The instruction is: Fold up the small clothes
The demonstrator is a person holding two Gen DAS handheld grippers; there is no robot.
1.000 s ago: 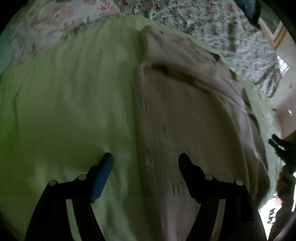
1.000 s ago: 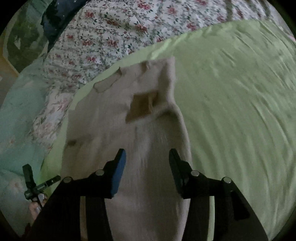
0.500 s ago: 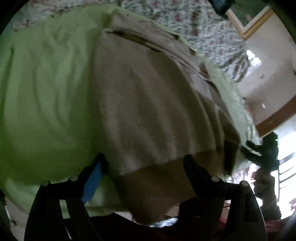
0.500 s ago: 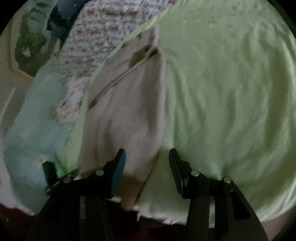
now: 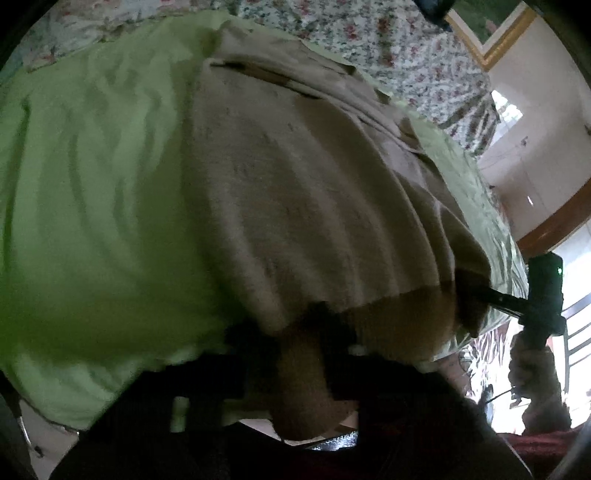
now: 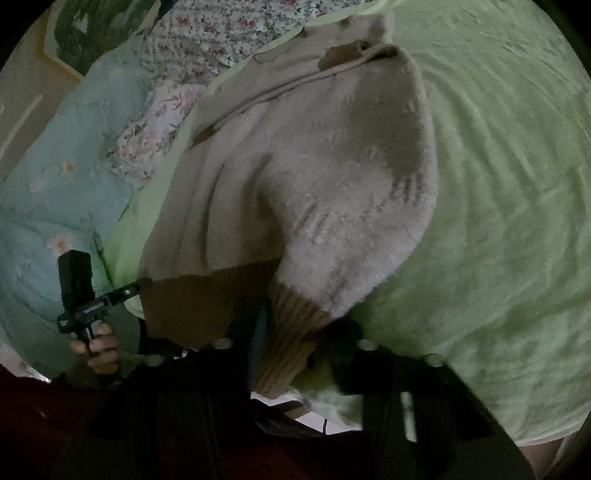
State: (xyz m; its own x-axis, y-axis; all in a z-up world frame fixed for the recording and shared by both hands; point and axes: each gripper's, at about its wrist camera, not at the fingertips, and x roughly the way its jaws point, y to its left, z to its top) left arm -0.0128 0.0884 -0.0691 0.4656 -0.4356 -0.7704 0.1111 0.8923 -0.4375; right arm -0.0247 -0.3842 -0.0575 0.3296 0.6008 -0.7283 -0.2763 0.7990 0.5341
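A beige knitted sweater (image 5: 306,184) with a brown ribbed hem lies on the green sheet (image 5: 92,166), its hem at the near bed edge. In the left wrist view my left gripper (image 5: 301,332) is shut on the left corner of the brown hem (image 5: 299,369). The right gripper shows there at the far right (image 5: 517,302), on the other hem corner. In the right wrist view the sweater (image 6: 314,166) has a sleeve folded over it, and my right gripper (image 6: 295,332) is shut on the brown cuff and hem (image 6: 291,332). The left gripper shows there at the left (image 6: 110,299).
A floral quilt (image 5: 388,44) lies beyond the green sheet (image 6: 498,184). A pale blue floral cover (image 6: 44,177) lies at the left in the right wrist view. A framed picture (image 5: 487,29) hangs on the wall. Dark red fabric (image 6: 55,424) is below the bed edge.
Both grippers pulled back to the sweater's hem at the near bed edge and closed on it, left on one corner, right on the cuff and hem.
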